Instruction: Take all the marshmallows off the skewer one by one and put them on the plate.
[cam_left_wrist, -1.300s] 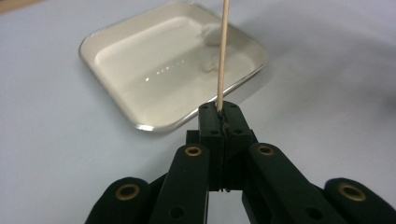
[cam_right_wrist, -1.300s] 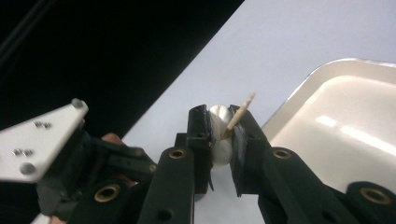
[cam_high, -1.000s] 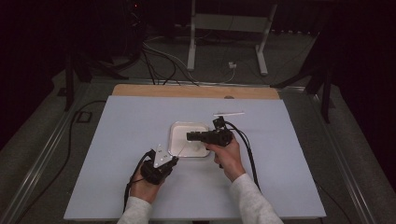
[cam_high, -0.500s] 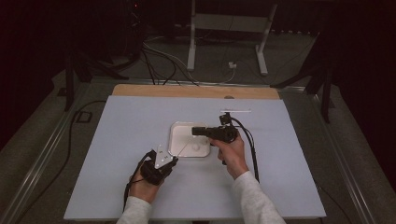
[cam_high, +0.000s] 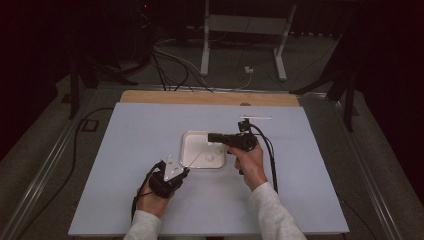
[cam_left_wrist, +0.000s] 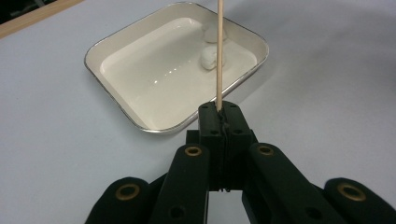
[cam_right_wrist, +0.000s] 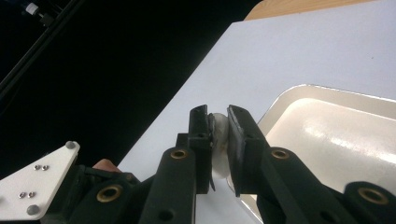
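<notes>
A white tray sits mid-table; in the left gripper view the tray holds two white lumps at its far side. My left gripper rests just in front of the tray. The left gripper is shut on a thin wooden stick that points up over the lumps. My right gripper hovers above the tray's far right part. In its own view the right gripper is shut on a white lump, beside the tray.
A thin pale stick lies on the table beyond the right hand. A wooden strip runs along the table's far edge. Black cables trail from both grippers. Dark floor with a stand and cables lies behind.
My right gripper has moved slightly away from me and to the right over the tray. The left gripper has hardly moved.
</notes>
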